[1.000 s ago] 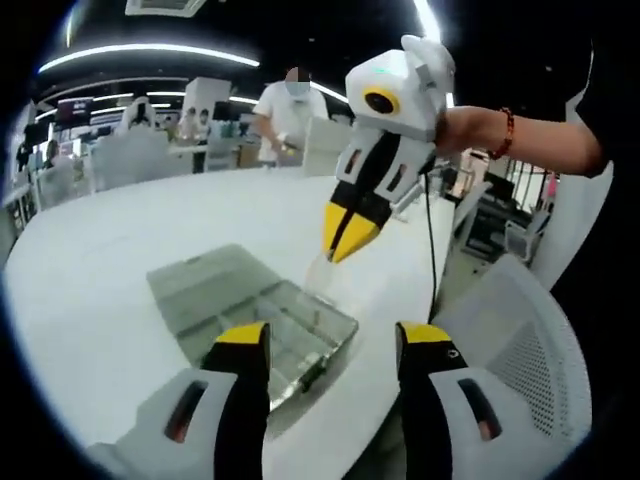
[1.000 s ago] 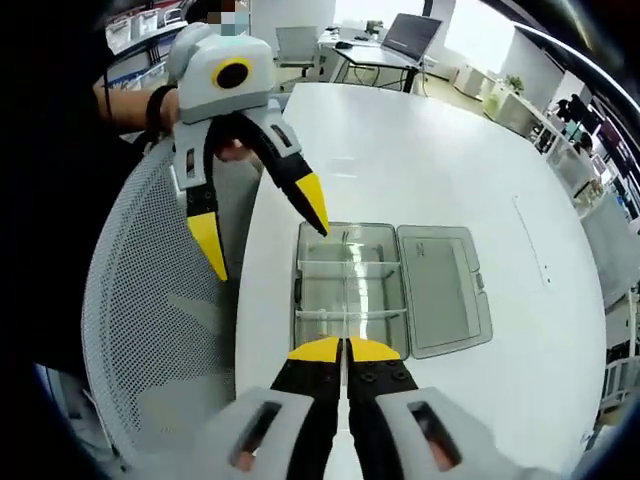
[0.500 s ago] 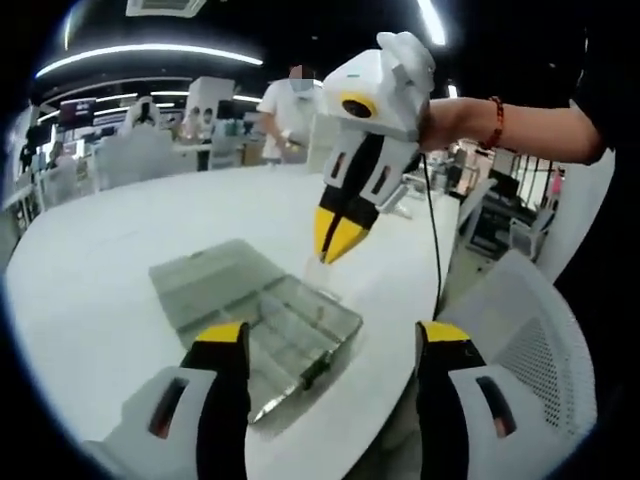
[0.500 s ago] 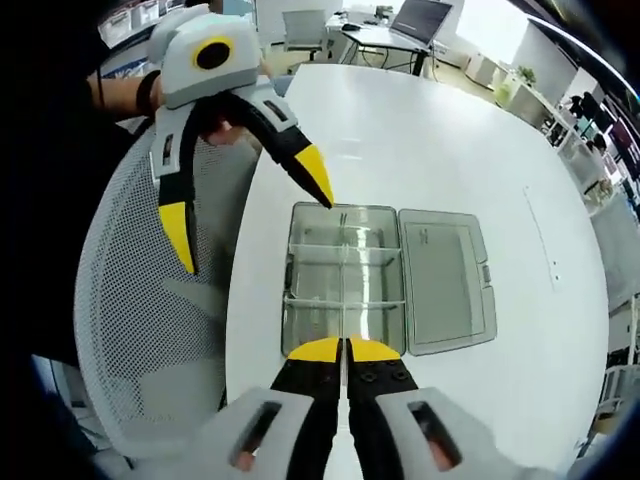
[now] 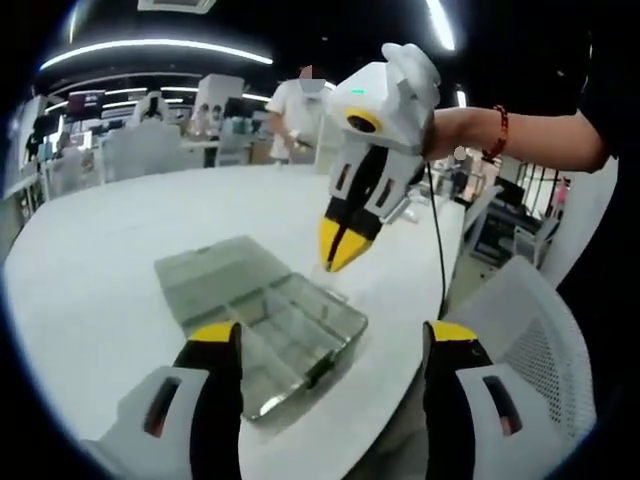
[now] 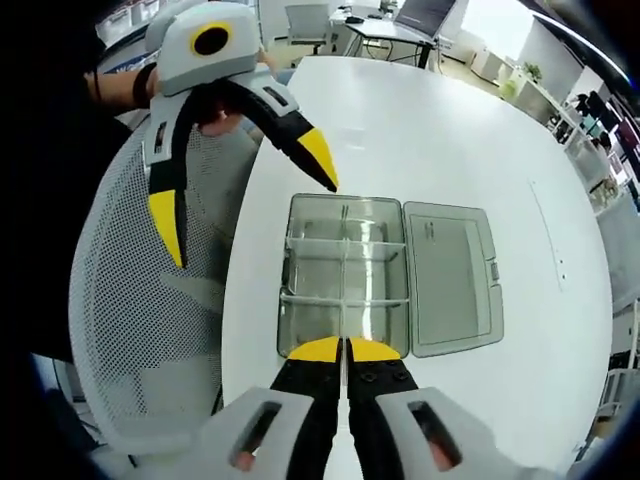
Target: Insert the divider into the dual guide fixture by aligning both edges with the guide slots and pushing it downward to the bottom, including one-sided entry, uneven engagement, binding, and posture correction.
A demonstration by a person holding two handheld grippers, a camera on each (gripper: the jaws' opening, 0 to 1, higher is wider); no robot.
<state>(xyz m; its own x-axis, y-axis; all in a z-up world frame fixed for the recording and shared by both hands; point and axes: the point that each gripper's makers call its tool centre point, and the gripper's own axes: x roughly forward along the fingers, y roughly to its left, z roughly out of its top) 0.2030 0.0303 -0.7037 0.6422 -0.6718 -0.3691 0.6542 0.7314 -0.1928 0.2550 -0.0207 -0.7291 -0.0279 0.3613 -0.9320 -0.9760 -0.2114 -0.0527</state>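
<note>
The right gripper (image 6: pixel 345 350), fingers pinched on a thin clear plastic divider (image 5: pixel 322 272), hangs above the open transparent compartment box (image 6: pixel 345 275) to line up; the left gripper (image 5: pixel 330 340), fingers apart, waits near.

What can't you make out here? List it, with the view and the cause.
1. Divider: clear and faint below the right claw in the left gripper view. Whether its edges have entered any slot cannot be told.
2. Slots in the box: too small and see-through in both views.
3. Box's near end: covered by the right claw in the right gripper view.
</note>
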